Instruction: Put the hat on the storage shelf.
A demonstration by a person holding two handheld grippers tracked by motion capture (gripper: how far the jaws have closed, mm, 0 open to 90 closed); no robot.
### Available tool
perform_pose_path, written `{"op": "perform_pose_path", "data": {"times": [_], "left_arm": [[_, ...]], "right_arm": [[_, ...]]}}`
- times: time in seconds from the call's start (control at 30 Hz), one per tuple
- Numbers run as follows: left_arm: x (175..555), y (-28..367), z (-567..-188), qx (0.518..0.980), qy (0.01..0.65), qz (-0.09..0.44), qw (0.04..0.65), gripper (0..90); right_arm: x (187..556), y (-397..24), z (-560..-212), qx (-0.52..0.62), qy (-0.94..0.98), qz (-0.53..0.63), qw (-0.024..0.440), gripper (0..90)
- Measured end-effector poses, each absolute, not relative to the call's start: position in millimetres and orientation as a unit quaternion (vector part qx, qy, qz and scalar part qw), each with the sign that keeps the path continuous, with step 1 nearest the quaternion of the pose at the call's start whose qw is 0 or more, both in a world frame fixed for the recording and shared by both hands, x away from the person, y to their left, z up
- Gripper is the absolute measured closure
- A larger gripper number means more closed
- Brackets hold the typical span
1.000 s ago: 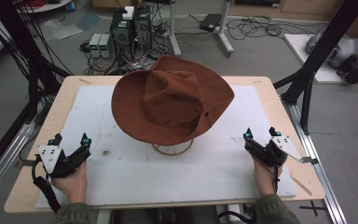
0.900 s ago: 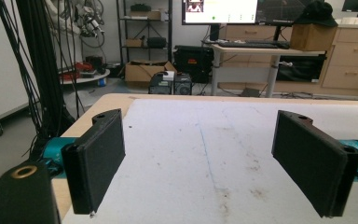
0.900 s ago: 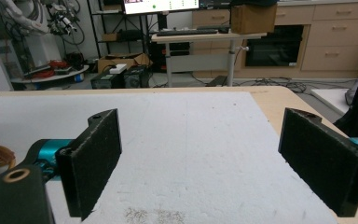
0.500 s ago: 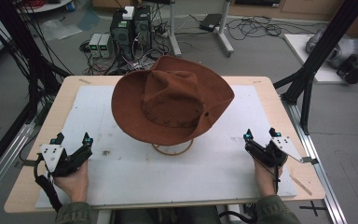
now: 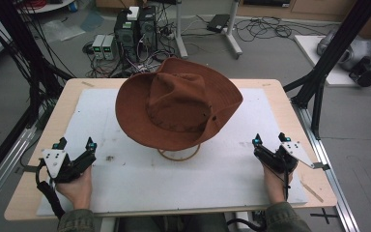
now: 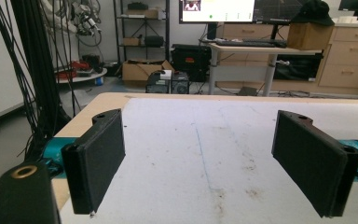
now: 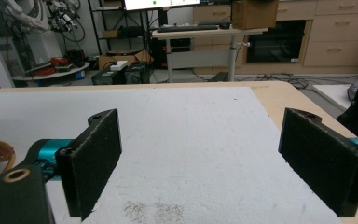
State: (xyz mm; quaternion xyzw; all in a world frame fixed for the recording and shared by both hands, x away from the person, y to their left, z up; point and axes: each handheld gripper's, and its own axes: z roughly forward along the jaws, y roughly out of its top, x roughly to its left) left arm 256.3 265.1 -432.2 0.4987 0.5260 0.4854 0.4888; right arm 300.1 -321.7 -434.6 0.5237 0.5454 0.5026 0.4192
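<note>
I see a light wooden table (image 5: 280, 92) carrying a white mat (image 5: 222, 179), smudged in places. A brown hat (image 5: 178, 108) sits mid-mat on a wire stand (image 5: 178, 155).

This is a lab or research workroom. Black frame struts (image 5: 24, 58) rise beside the wooden table (image 5: 270, 87), strung with bundled cables. Behind the table, computer towers (image 5: 136, 26) and power units sit on the grey floor among loose cords (image 5: 265, 29). Farther back stand a desk with a monitor (image 6: 216, 10) and keyboard, metal shelving (image 6: 140, 23), cardboard boxes and wooden drawer cabinets (image 7: 335, 32).
</note>
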Motion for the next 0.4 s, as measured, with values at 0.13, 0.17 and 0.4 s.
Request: {"op": "perform_pose_path", "data": {"times": [0.13, 0.17, 0.4], "left_arm": [[256.7, 265.1, -432.4, 0.498, 0.526, 0.486, 0.49, 17.3], [256.7, 265.2, -432.4, 0.498, 0.526, 0.486, 0.49, 17.3], [256.6, 266.3, -432.7, 0.495, 0.528, 0.486, 0.489, 17.3]], "right_arm": [[300.1, -321.8, -434.8, 0.523, 0.546, 0.502, 0.42, 12.5], [300.2, -321.5, -434.9, 0.523, 0.545, 0.503, 0.42, 12.6], [301.3, -321.1, -435.4, 0.523, 0.547, 0.502, 0.419, 12.5]]}}
